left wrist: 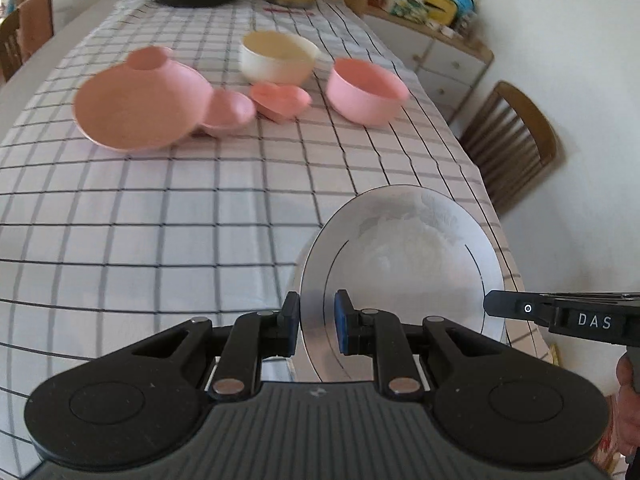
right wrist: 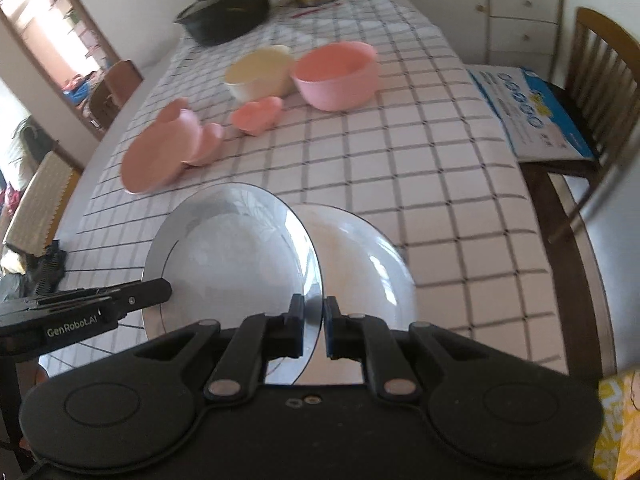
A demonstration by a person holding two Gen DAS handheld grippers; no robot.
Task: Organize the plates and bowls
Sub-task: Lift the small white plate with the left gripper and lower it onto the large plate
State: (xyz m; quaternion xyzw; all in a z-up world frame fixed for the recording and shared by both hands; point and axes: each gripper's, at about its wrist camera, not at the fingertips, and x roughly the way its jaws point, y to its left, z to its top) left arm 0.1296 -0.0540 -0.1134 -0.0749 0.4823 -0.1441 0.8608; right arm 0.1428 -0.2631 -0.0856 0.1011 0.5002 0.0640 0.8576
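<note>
— Count on the checked tablecloth (left wrist: 160, 216)?
— Two white glazed plates; one pink mouse-eared plate (left wrist: 136, 108); one pink heart dish (left wrist: 280, 100); two bowls, cream (left wrist: 276, 60) and pink (left wrist: 366, 92).
— Grippers?
— Left gripper (left wrist: 317, 322) pinching the rim of a white plate (left wrist: 408, 264), tilted above the near table edge. Right gripper (right wrist: 313, 326) clamped on the second white plate (right wrist: 360, 264), overlapping beside the first.
— Room?
— Black lidded pot (right wrist: 228, 12), wooden chair (left wrist: 516, 140), white cabinet (right wrist: 520, 8).
</note>
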